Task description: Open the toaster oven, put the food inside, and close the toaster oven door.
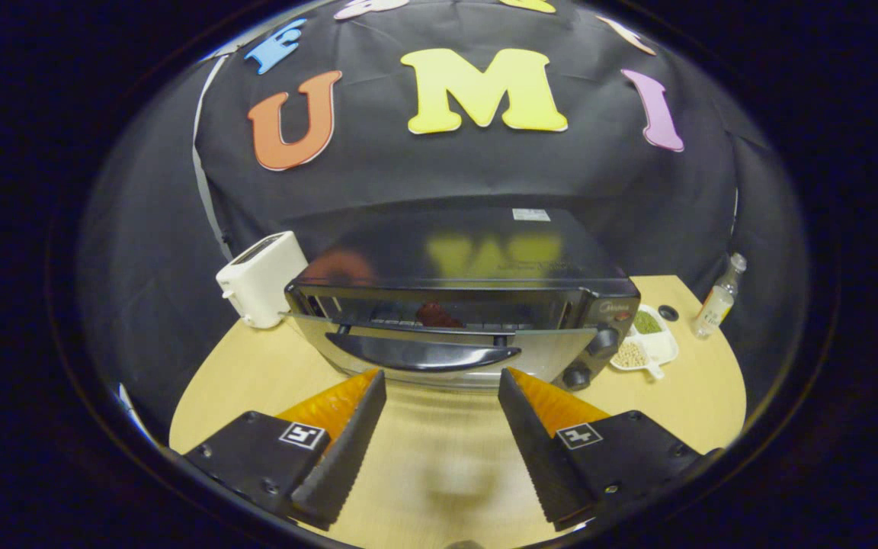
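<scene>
A black and silver toaster oven (469, 252) stands on the wooden table (256, 381), straight ahead of my fingers. Its door (439, 366) leans outward, partly open, with the dark curved handle (424, 352) along its upper edge. Through the gap above the handle I see the rack and a red piece of food (437, 314) inside. My gripper (441, 377) is open. Its two orange-backed fingers (347, 396) sit just below and in front of the handle, apart from it, with nothing between them.
A white pop-up toaster (262, 278) stands left of the oven. To its right lie a white divided dish (664, 349) of beans, a small black cap (668, 313) and a little glass bottle (717, 297). Two knobs (603, 341) sit on the oven's right front.
</scene>
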{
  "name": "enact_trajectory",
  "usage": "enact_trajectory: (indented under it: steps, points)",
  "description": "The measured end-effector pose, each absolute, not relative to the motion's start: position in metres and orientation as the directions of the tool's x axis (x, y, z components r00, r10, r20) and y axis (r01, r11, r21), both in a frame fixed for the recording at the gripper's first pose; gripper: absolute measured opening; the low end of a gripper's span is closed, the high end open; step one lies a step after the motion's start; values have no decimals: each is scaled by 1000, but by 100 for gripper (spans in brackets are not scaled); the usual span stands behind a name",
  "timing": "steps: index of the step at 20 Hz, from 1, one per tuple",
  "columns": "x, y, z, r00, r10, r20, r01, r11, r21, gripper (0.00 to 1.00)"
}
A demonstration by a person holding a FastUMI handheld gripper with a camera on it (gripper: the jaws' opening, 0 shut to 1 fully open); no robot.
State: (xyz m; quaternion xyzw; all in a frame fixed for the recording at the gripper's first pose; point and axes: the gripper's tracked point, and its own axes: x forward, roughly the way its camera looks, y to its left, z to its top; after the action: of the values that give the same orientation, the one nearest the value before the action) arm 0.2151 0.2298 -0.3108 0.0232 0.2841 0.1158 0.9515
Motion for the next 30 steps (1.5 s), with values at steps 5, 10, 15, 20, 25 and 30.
enact_trajectory:
  steps: [5, 10, 15, 20, 25, 30]
  points:
    - [195, 223, -291, 829, 240, -505, -211, 971, 114, 95]
    - [152, 173, -236, 888, 193, -418, -188, 981, 55, 95]
    - [98, 94, -150, 958, 118, -262, -120, 993, 10, 96]
    - [50, 6, -72, 993, 24, -116, -23, 1000, 11, 99]
    - [25, -61, -44, 998, -33, -48, 32, 999, -21, 100]
    - [21, -90, -40, 1000, 4, -19, -4, 1000, 0, 100]
